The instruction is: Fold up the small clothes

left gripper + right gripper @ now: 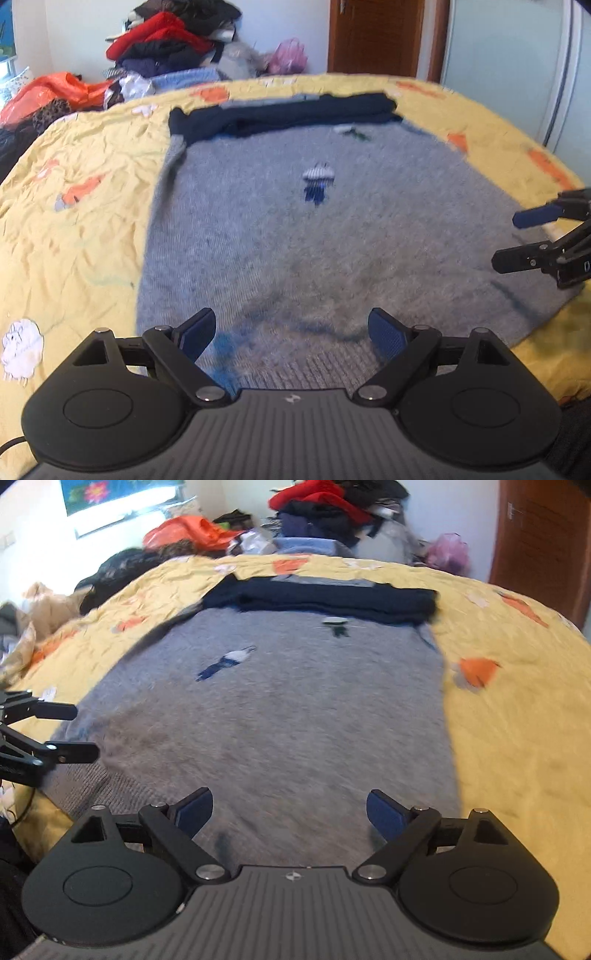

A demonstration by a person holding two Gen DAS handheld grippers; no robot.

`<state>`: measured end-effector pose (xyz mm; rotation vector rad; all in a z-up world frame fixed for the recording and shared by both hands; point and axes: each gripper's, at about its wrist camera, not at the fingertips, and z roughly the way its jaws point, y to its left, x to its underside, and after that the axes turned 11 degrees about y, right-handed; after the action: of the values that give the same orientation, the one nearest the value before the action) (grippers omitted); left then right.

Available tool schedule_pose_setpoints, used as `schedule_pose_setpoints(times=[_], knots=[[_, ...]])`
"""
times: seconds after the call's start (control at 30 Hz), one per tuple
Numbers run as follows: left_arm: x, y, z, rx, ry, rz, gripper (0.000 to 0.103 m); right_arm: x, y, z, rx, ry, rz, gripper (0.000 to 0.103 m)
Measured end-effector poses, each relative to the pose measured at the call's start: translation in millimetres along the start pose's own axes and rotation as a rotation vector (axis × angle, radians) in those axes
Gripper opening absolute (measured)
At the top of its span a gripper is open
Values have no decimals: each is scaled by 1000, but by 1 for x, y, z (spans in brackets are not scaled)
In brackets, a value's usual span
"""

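Observation:
A small grey knitted sweater (303,236) lies flat on the yellow bedspread (74,206), its navy sleeves (284,114) folded across the far end. It has small embroidered figures. It also shows in the right wrist view (280,716), with the navy sleeves (325,598) across the top. My left gripper (293,334) is open and empty above the sweater's near ribbed hem. My right gripper (290,810) is open and empty above the hem too. Each gripper appears at the other view's edge: the right gripper (513,240) and the left gripper (83,731).
A pile of clothes (170,40) and an orange bag (55,88) lie beyond the bed's far edge, also in the right wrist view (325,513). A brown door (376,37) stands at the back right. The yellow bedspread (517,720) spreads around the sweater.

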<state>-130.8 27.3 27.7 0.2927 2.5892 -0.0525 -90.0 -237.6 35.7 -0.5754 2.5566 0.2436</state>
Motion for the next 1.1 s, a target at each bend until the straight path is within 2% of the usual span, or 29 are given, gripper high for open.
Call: schedule_pose_setpoints(times=[0.1,0.13,0.2,0.27,0.37,0.43,0.47,0.5,0.6,0.7,0.73,0.8,0.83,0.87,0.97,1.0,1.03,1.1], knots=[[9,-3,10,16,42,7,91,1,24,19,21,32,-85,91],[13,-1,9,19,35,11,91,5,29,24,32,49,-112,92],[20,4,5,29,40,34,91,11,28,24,50,22,-140,101],[28,12,0,41,44,51,91,17,17,21,6,42,-111,103],[34,19,-6,53,47,62,91,25,13,14,-2,51,-135,103],[35,25,-12,70,40,29,90,24,13,10,-9,74,-137,102],[36,30,-16,78,27,4,90,24,10,6,-13,77,-125,97],[36,37,-20,81,10,-29,90,23,6,1,-19,62,-102,91],[35,65,-23,81,-11,-175,90,26,-26,-16,-38,3,27,93],[37,92,-12,119,27,-311,90,30,-73,-24,-61,22,218,93],[38,97,-12,144,12,-332,89,33,-89,-26,-80,38,283,93],[38,103,-13,202,6,-367,89,42,-119,-26,-143,77,400,91],[38,106,-13,254,5,-393,89,47,-130,-26,-169,84,446,91],[40,111,-12,339,4,-437,89,53,-138,-27,-215,65,480,90],[46,125,5,706,71,-594,89,67,-159,-25,-382,51,612,91],[49,127,12,800,90,-640,89,70,-163,-21,-443,56,652,91],[52,128,17,855,103,-671,89,72,-165,-17,-499,65,675,91],[57,131,19,902,106,-705,89,70,-163,-11,-570,81,676,91]])
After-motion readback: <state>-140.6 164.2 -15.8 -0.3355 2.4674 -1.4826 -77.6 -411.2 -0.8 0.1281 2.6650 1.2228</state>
